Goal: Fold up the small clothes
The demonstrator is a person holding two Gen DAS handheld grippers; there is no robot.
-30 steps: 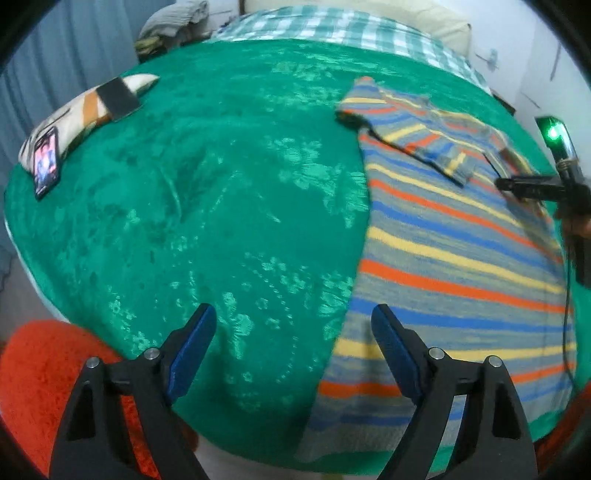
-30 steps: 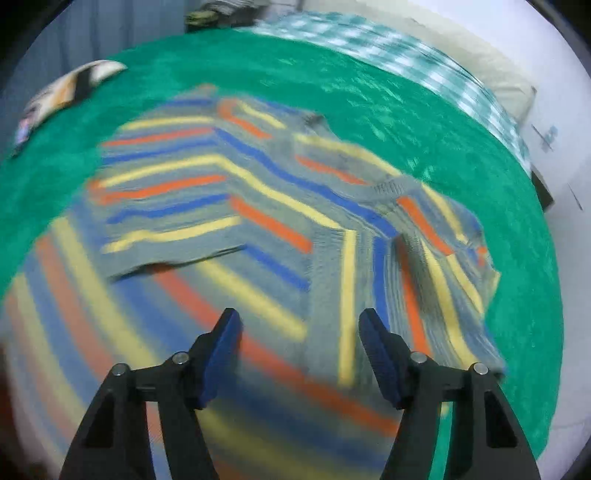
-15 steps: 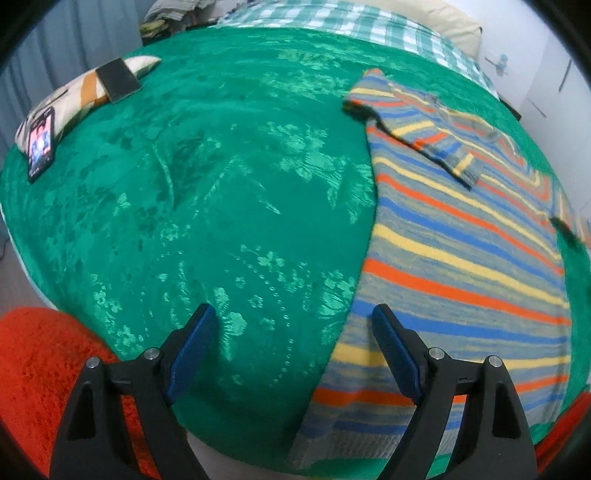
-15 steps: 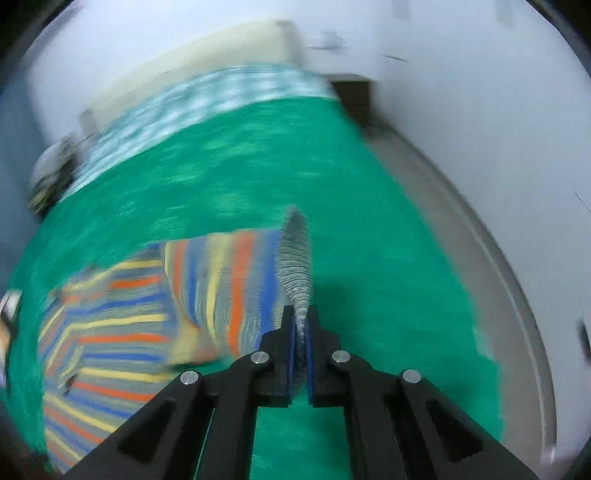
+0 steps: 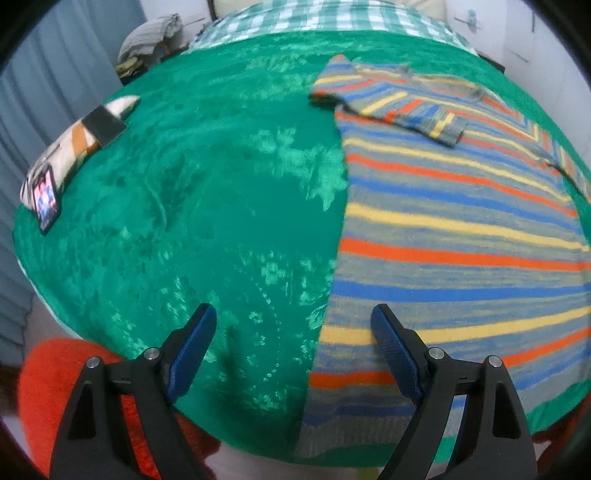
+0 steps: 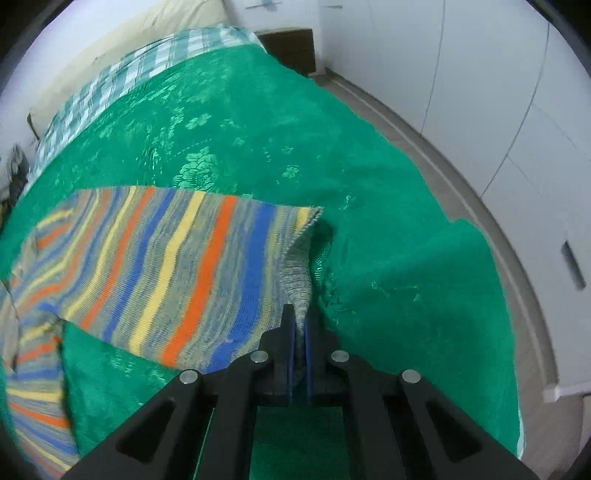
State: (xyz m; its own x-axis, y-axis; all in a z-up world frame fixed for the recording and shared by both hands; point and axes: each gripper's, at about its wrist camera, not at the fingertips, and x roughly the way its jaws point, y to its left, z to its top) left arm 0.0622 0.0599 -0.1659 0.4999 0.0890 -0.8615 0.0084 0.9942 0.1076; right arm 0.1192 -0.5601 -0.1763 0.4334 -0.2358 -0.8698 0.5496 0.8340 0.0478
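Note:
A striped sweater (image 5: 454,229) in grey, blue, orange and yellow lies flat on the green bed cover (image 5: 207,192), its left sleeve folded over the chest. My left gripper (image 5: 295,332) is open and empty above the sweater's lower left edge. In the right wrist view my right gripper (image 6: 300,325) is shut on the grey cuff of the sweater's right sleeve (image 6: 173,258), which stretches out to the left, lifted off the cover.
A phone (image 5: 45,201) and a patterned pillow (image 5: 81,136) lie at the bed's left edge. A checked sheet (image 5: 332,18) covers the head of the bed. An orange rug (image 5: 48,387) lies below the bed's near edge. White cupboards (image 6: 480,92) stand to the right.
My right gripper has closed on the sleeve cuff and pulled the sleeve outward and up. My left gripper has stayed open and drifted slightly nearer the sweater's hem.

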